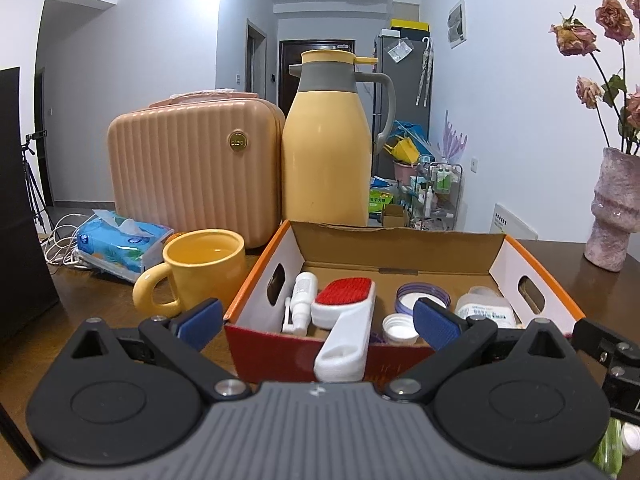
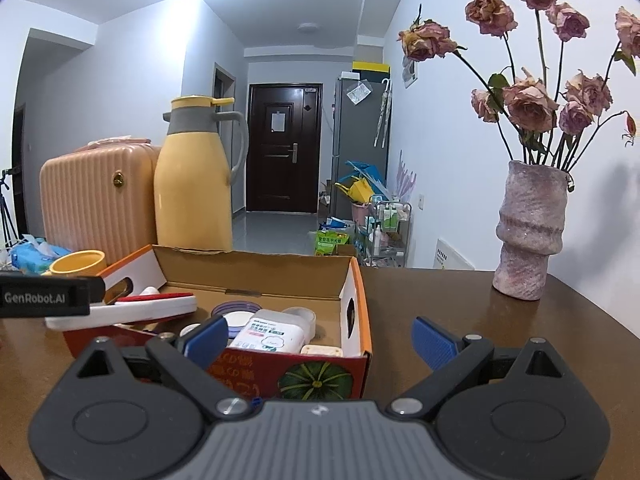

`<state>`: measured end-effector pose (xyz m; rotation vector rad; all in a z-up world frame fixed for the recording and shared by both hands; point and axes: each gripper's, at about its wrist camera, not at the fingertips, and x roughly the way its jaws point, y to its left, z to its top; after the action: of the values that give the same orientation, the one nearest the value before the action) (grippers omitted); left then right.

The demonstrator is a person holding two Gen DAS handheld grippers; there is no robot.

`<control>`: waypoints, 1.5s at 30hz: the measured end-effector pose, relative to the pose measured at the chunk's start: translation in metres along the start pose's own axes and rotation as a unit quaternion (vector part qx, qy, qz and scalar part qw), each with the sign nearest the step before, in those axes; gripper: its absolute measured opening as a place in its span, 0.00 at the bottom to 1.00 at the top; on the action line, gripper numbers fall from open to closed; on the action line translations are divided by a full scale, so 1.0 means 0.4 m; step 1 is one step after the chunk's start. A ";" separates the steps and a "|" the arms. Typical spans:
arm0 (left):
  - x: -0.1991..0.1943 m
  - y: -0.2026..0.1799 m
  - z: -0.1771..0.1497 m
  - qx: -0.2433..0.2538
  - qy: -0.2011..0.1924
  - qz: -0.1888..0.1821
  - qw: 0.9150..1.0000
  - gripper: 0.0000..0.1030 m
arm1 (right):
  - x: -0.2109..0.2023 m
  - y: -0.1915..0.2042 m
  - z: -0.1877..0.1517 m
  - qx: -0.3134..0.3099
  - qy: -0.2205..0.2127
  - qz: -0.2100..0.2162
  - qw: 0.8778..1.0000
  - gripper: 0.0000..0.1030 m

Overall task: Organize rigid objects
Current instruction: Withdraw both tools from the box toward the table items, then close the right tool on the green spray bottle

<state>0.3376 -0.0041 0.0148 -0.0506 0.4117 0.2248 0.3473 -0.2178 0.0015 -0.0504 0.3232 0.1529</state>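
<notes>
An open cardboard box with orange rims sits on the brown table. Inside lie a white spray bottle, a white lint brush with a red pad whose handle overhangs the near wall, a purple-rimmed lid, a white cap and a labelled white bottle. My left gripper stands open just before the box's near wall. My right gripper is open at the box's near right corner, holding nothing.
A yellow mug stands left of the box, with a tissue pack, a peach case and a yellow thermos jug behind. A pink vase of dried roses stands at the right.
</notes>
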 end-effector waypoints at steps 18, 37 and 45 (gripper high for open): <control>-0.102 0.042 -0.086 0.017 0.021 -0.020 0.999 1.00 | -0.130 0.023 -0.089 -0.002 0.003 0.004 1.000 0.95; -0.191 0.076 -0.191 0.038 0.066 -0.061 0.995 1.00 | -0.259 0.002 -0.179 -0.008 0.022 -0.010 1.000 0.96; -0.191 0.083 -0.198 0.036 0.070 -0.061 0.995 1.00 | -0.254 -0.029 -0.193 0.003 0.048 -0.016 0.999 0.95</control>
<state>0.2309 0.0049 -0.0270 -0.0211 0.5538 0.0855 0.2297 -0.2495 -0.0386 -0.0576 0.4182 0.1189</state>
